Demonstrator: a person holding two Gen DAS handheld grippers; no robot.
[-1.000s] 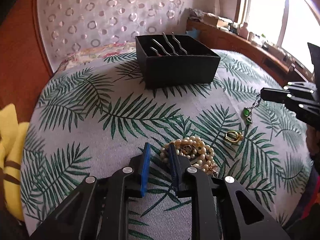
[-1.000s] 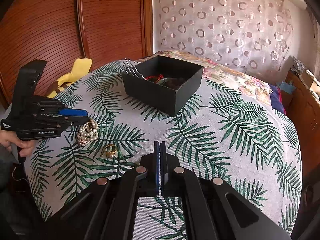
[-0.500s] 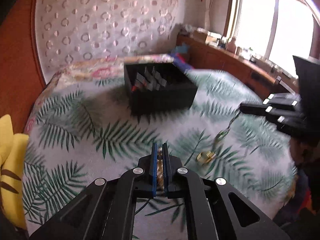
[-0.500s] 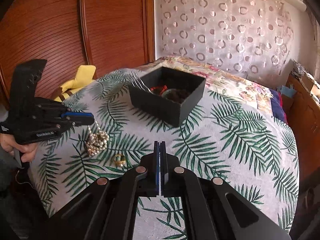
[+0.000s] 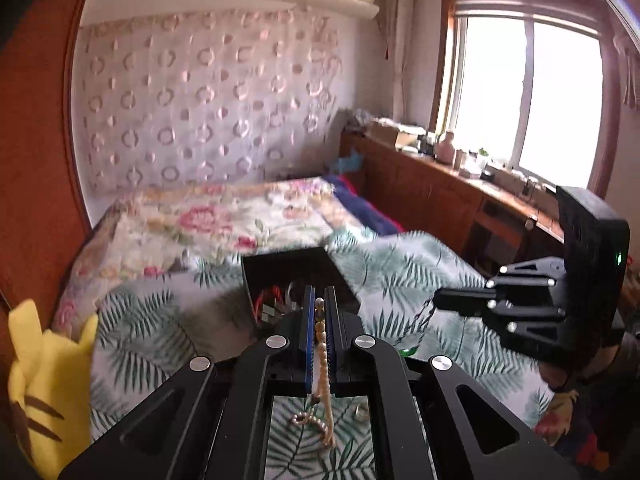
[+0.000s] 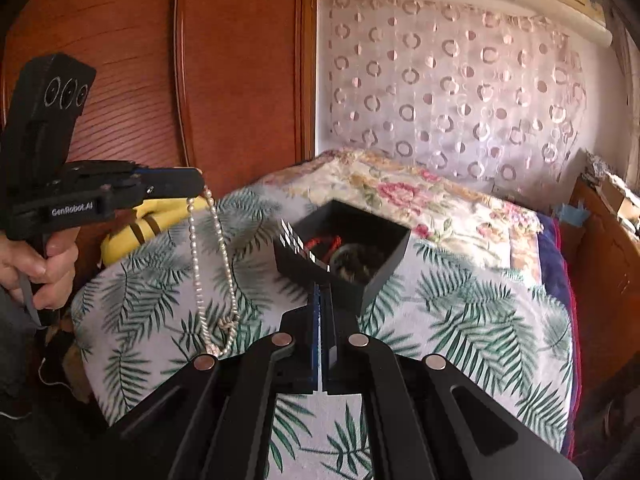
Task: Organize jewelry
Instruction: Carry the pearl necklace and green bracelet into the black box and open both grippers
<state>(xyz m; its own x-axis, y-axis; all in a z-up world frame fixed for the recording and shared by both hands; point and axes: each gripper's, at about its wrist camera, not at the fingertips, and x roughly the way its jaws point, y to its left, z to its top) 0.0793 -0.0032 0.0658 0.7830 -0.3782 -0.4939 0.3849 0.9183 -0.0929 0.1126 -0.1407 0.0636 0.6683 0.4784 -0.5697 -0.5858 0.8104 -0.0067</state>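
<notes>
My left gripper (image 5: 319,304) has its jaws pressed together on the pearl necklace (image 6: 212,264); the beads show between the blue pads (image 5: 308,320). In the right wrist view the necklace hangs down from the tips as a long double strand, at about 9 o'clock, above the palm-leaf cover (image 6: 460,320). My left hand (image 6: 44,268) grips the handle at the far left. My right gripper (image 5: 440,304) is also fully closed; a thin dark chain (image 5: 418,322) hangs from its tips, and a green piece (image 5: 408,350) shows at its lower end. The black box (image 6: 384,248) stands on the cover at 12 o'clock from both grippers. Inside I see something red (image 6: 324,242). A yellow plush (image 5: 44,380) is at 8 o'clock in the left view.
</notes>
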